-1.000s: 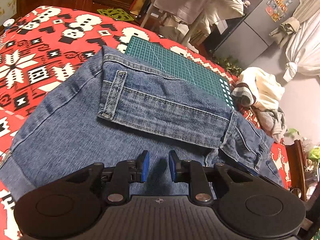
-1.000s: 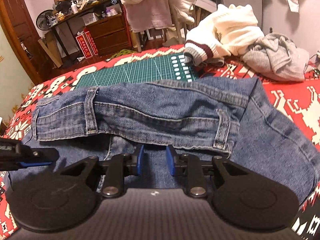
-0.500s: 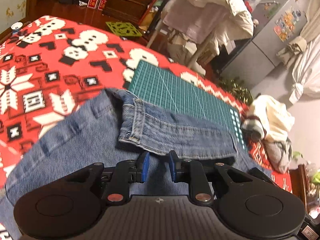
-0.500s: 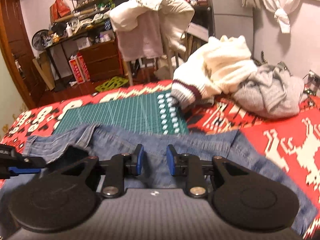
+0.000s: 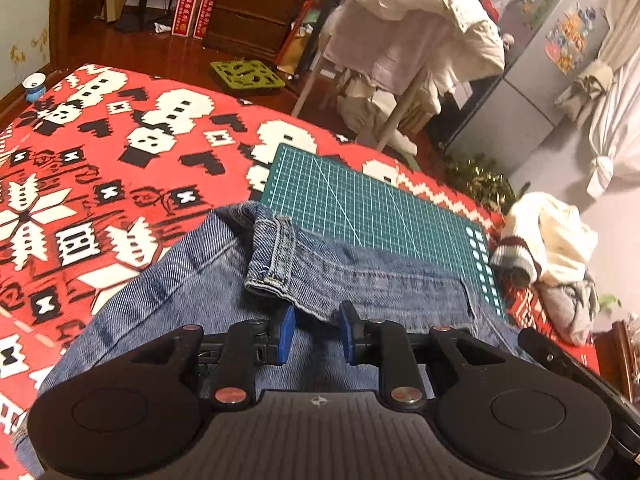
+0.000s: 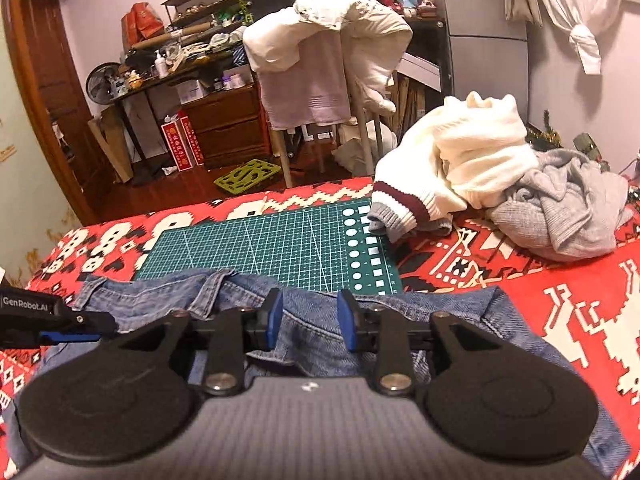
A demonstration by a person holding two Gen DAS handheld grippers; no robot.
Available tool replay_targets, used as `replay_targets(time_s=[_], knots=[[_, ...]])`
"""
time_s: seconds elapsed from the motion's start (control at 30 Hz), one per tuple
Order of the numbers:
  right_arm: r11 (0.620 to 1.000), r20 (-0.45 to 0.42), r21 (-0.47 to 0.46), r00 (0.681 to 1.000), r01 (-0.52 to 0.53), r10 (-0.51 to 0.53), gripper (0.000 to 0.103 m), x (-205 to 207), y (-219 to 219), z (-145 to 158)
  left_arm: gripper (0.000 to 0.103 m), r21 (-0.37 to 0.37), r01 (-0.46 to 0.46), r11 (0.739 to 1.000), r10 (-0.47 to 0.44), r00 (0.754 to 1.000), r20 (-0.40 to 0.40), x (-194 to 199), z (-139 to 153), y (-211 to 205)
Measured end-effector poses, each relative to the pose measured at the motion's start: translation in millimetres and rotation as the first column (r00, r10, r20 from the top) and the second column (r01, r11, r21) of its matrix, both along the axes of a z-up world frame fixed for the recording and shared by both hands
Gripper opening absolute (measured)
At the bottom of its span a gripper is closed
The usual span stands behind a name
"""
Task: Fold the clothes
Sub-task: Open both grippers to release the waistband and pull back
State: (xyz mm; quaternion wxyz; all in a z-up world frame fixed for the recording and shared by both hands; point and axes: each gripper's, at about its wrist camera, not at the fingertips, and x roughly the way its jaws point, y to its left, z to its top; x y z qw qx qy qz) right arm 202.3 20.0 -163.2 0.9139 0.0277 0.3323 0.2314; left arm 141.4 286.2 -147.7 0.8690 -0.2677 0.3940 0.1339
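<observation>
denim jeans (image 5: 168, 280) lie spread on a red patterned blanket (image 5: 80, 168), the waistband (image 5: 360, 280) folded back over the rest, its far edge overlapping the near side of a green cutting mat (image 5: 360, 204). left gripper (image 5: 314, 330) sits low over the denim, blue fingers (image 5: 286, 330) parted to a narrow gap, the waistband hem just in front of the tips and dipping between them; cannot tell if it is touched, nothing pinched. right gripper (image 6: 308, 322) same: blue fingers (image 6: 273, 320) apart by a narrow gap, over the waistband near a belt loop (image 6: 208, 292), holding nothing. in the right view the jeans (image 6: 460, 320) run across the near blanket (image 6: 560, 300), with the mat (image 6: 280, 244) just beyond them. cream sweater (image 6: 472, 152) with a maroon-striped cuff rests on the mat's right corner, touching a grey garment (image 6: 568, 208) beside it. left gripper's side shows at the right view's left edge (image 6: 40, 316). chair draped in white cloth (image 6: 332, 40) stands behind the bed
</observation>
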Motion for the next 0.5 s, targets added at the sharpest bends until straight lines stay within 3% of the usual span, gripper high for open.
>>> replay_targets(time_s=[0.4, 0.5], knots=[[0.999, -0.035, -0.014, 0.998, 0.042, -0.042, 0.038, -54.0, -52.5, 31.2, 0.036, 0.025, 0.084, 0.996, -0.082, 0.992, -0.096, -65.6, 24.8, -6.4], [0.996, -0.057, -0.041, 0.996, 0.073, -0.075, 0.038, -61.7, -71.6, 37.2, 0.036, 0.068, 0.092, 0.993, -0.083, 0.99, -0.118, -84.8, 33.0, 5.8]])
